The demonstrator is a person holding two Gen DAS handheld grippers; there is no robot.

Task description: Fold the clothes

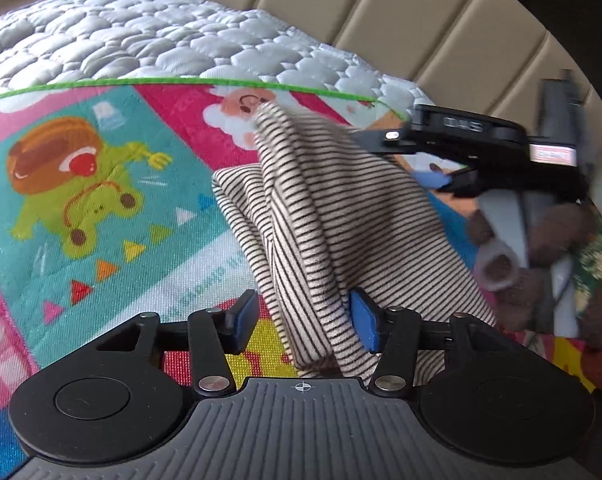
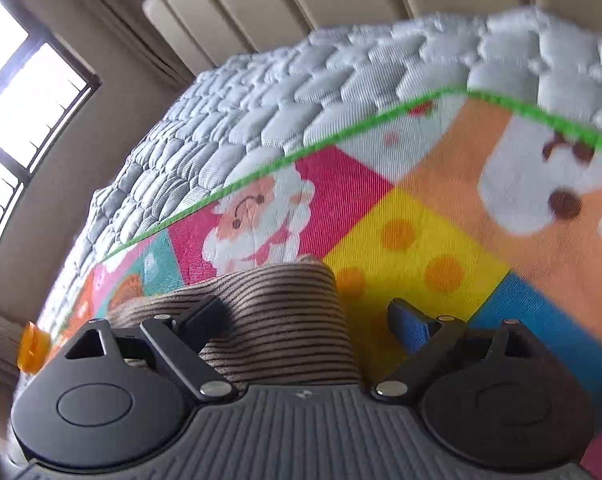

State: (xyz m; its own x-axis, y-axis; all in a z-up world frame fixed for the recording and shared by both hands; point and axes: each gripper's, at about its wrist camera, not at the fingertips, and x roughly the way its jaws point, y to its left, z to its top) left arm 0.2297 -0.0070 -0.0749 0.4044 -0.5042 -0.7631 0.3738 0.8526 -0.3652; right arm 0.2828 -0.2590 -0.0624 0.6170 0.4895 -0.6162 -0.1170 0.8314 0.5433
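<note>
Striped garment: a beige knit with thin dark stripes [image 1: 325, 216], bunched and partly lifted off the play mat, so not lying flat or squared; how far the folding has got cannot be read from this.
Left gripper: nearest to its own camera [image 1: 303, 322], fingers set fairly wide with a hanging fold of the striped garment running down between the blue pads; the cloth touches the right-hand pad, while the other pad stands clear of it, so I judge it is not clamped.
Right gripper: in its own view [image 2: 309, 322] the fingers are spread wide, the striped garment passing over the left-hand finger and filling part of the gap; nothing looks pinched. From the left wrist view it sits just beyond the garment [image 1: 433, 176], blurred, likely poised to catch an edge.
Play mat: a bright cartoon-printed sheet [image 1: 113, 208] under the striped garment, green-edged, giving a flat place to fold on.
Bed: quilted grey mattress cover [image 1: 149, 36] beyond the mat's green edge, farther from the garment.
Headboard: padded beige panels [image 1: 401, 8] past the mattress, farthest back.
Hidden or unclear: the garment's type, sleeves and hems cannot be made out; its lower end is cut off by the gripper bodies. Brown and grey items [image 1: 541, 256] beside the garment, to its right, are too blurred to name.
</note>
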